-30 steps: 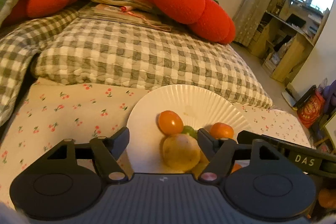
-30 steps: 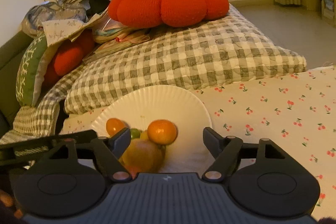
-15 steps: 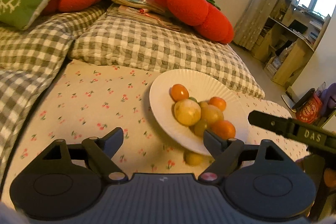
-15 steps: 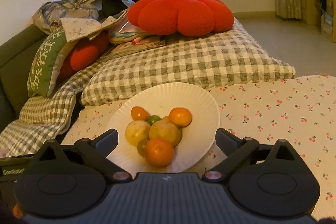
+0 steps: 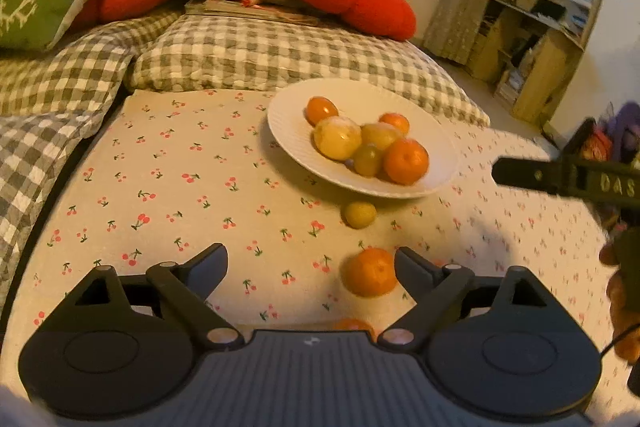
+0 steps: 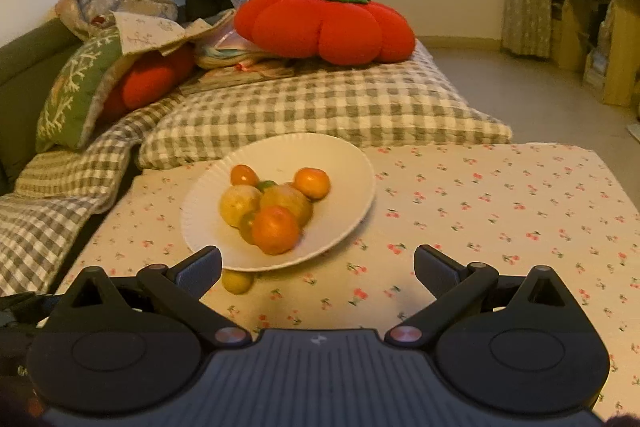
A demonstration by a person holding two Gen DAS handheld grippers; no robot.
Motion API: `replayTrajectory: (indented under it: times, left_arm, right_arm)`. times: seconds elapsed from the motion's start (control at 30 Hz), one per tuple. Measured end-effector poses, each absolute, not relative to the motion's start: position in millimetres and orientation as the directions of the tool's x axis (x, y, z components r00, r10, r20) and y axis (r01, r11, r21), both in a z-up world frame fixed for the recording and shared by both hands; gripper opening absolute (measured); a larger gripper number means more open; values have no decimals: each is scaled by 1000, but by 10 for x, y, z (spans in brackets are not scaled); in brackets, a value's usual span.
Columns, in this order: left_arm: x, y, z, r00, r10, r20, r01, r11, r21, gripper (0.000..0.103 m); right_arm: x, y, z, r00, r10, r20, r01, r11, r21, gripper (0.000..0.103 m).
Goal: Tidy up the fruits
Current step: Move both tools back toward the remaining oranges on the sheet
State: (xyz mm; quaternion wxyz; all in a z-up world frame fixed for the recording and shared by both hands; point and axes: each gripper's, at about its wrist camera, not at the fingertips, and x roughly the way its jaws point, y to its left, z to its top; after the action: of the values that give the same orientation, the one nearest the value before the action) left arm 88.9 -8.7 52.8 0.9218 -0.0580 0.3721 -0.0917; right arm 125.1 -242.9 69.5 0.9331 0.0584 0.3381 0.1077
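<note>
Both jaws of the left hand-held gripper (image 5: 310,259) are opening and stand wide, gripping nothing; an orange mandarin (image 5: 370,277) lies on the cherry-print cloth (image 5: 168,187) just inside its right finger, not pressed by either pad, and a sliver of another orange fruit (image 5: 354,325) peeks out at the gripper's body. The right hand-held gripper (image 6: 318,261) is also opening, spread about as wide as it goes, with only bare cloth between its fingers. Beyond the left gripper's mandarin, a small yellow-green fruit (image 5: 360,214) sits on the cloth just beside the near rim of the white plate (image 5: 360,91); in the right wrist view the same fruit shows under that rim, next to the right gripper's left finger. The plate sits toward the far edge of the cloth and carries a pile of fruit: a large orange mandarin (image 6: 276,229) at the front, two pale yellow fruits (image 6: 240,205) behind it, a greenish one tucked in, and two small orange ones (image 6: 312,183) at the back. Past the cloth's far edge lies a grey checked quilt (image 6: 320,107), with a red tomato-shaped cushion (image 6: 324,25) on top and a green embroidered pillow (image 6: 76,91) to its left.
</note>
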Motion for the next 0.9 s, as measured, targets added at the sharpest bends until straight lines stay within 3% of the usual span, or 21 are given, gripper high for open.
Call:
replayTrajectory:
  times: [0.43,0.67,0.9]
  left_arm:
    - [832,-226,426,696,-249,-673,183,969,-169,87]
    - [931,-352,375,687,-277,-672,207,961,-184,87]
    - [1034,-428,323,702,-243,-669,178,970,-166,82]
  right_arm:
    - [1095,-2428,649,629,327,-706,-170,943,286,99]
    - [1133,-2468,621,584,338,-737,-147,938,314,81]
    - [1172,-2464,596,570,337,-749,-147,939,311,75]
